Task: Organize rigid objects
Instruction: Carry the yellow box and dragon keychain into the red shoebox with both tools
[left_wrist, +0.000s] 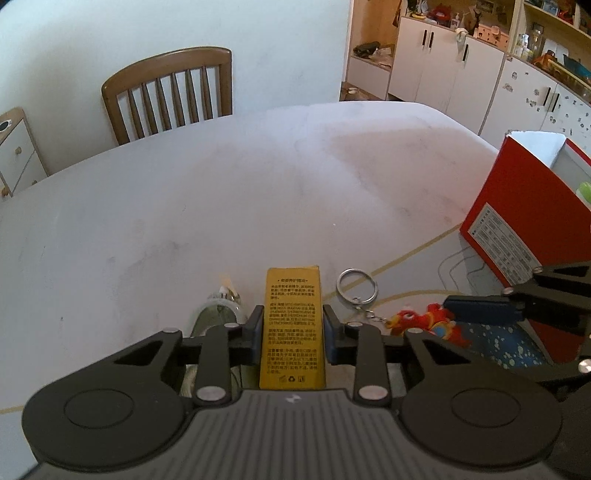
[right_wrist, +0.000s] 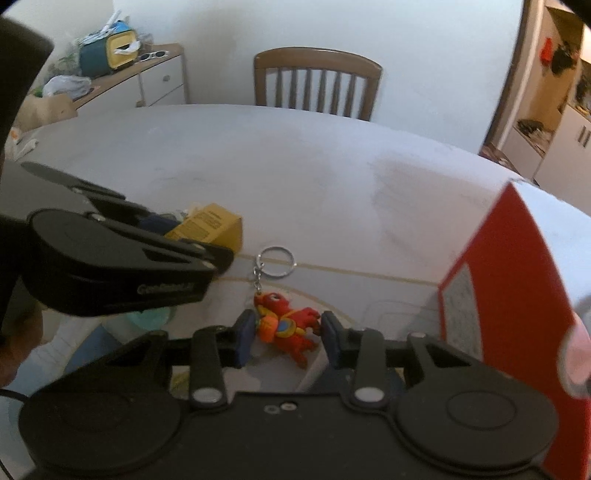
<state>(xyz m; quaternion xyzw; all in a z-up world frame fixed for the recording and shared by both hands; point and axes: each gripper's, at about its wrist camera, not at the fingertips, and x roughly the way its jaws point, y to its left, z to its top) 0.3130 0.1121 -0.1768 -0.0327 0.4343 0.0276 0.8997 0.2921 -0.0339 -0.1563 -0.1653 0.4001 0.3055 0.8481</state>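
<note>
Yellow cardboard, a slim printed carton (left_wrist: 292, 325), sits squarely between the pads of the left gripper (left_wrist: 292, 328), whose jaws are closed against its long sides; it should be light and stiff, though its thin walls would dent under a hard squeeze. Just right of it on the white table (left_wrist: 221, 192) lies one keychain: a metal ring (right_wrist: 277, 260) on a short chain and a red rubbery dragon charm (right_wrist: 286, 326) (soft, grippy, best pinched across the body). The right gripper (right_wrist: 288, 334) straddles that charm, jaws open, holding nothing. One red box (left_wrist: 517, 206) stands open at the right. One clear glass bottle (left_wrist: 218, 314) lies beside the carton.
</note>
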